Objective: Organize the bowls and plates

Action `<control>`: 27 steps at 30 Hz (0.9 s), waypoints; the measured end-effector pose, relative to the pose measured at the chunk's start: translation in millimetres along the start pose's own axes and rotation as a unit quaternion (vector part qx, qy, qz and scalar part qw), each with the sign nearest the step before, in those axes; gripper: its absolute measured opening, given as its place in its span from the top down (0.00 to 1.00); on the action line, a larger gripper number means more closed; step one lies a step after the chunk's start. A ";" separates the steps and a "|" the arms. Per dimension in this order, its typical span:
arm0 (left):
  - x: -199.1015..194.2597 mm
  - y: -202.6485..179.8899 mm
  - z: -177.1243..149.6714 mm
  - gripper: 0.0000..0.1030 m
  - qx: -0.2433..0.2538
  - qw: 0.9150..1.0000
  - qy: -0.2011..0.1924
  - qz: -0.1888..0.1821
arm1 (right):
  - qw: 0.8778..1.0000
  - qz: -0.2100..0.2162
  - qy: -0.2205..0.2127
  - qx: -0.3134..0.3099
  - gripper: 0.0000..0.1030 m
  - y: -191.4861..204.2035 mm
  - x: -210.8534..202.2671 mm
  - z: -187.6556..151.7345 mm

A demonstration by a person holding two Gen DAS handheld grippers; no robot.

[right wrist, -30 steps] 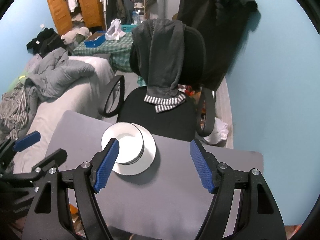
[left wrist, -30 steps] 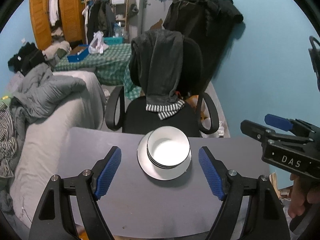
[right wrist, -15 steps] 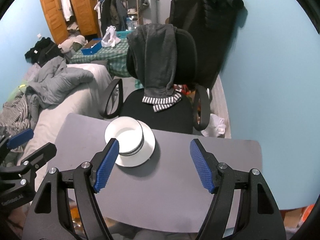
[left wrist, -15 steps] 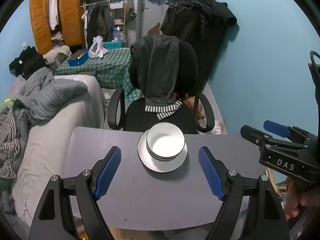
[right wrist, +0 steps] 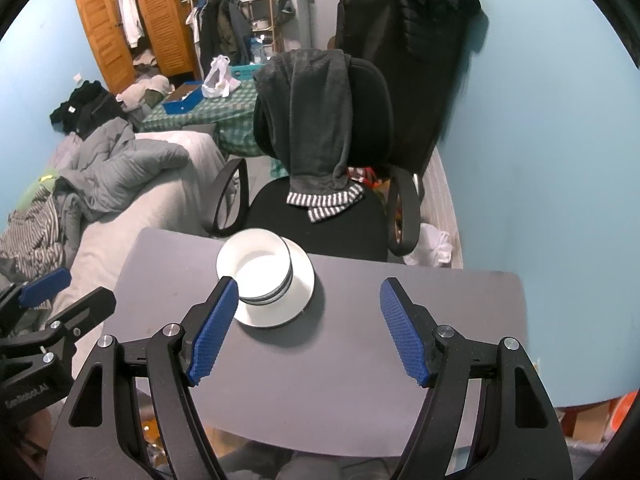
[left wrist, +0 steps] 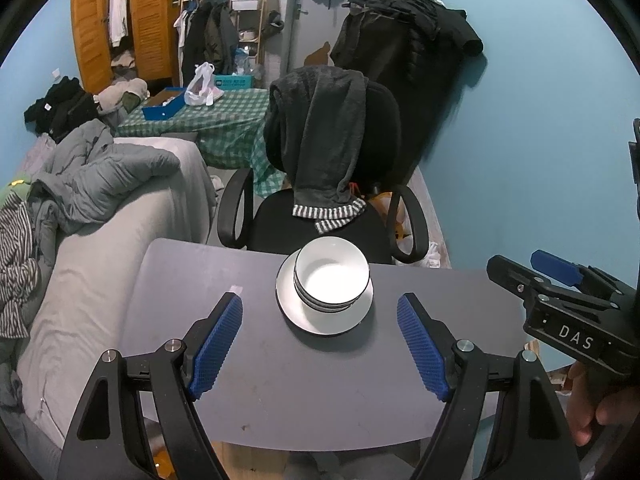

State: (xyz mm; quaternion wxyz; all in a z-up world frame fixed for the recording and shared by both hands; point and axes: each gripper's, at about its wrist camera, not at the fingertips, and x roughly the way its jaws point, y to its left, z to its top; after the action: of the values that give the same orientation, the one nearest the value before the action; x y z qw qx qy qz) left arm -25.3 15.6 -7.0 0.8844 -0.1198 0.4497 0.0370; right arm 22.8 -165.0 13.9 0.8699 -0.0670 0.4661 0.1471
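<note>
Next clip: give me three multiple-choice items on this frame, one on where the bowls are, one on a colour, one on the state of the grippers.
1. Where do the stacked bowls sit?
A. on the white plate
B. on the chair seat
C. bare on the table

2. What colour are the pads on the fingers?
A. red
B. blue
C. green

3. How are the left gripper and right gripper?
A. both shut on bowls
B. one holds the plate
C. both open, holding nothing

Answers: 1 A, the plate's rim shows around the stack. 2 B, blue textured pads in both wrist views. 3 C, the fingers stand wide apart over the bare grey table.

Dim indoor light, sharp centre, fisheye-warped edges
</note>
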 end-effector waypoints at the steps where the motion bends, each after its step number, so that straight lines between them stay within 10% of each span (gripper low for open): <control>1: 0.0 0.3 -0.3 0.21 0.000 1.000 0.001 0.000 | 1.000 0.000 0.000 0.001 0.30 -0.1 0.0 0.0; 27: 4.2 4.2 4.3 0.21 0.013 1.000 0.006 0.004 | 1.000 0.008 0.003 0.006 0.30 1.1 -6.1 -9.6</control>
State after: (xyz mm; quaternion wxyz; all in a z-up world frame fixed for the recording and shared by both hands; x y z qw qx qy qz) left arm -20.2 20.6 -8.7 0.8828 -0.1063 0.4563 0.0340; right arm 11.6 -167.6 13.7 0.8677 -0.0590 0.4700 0.1509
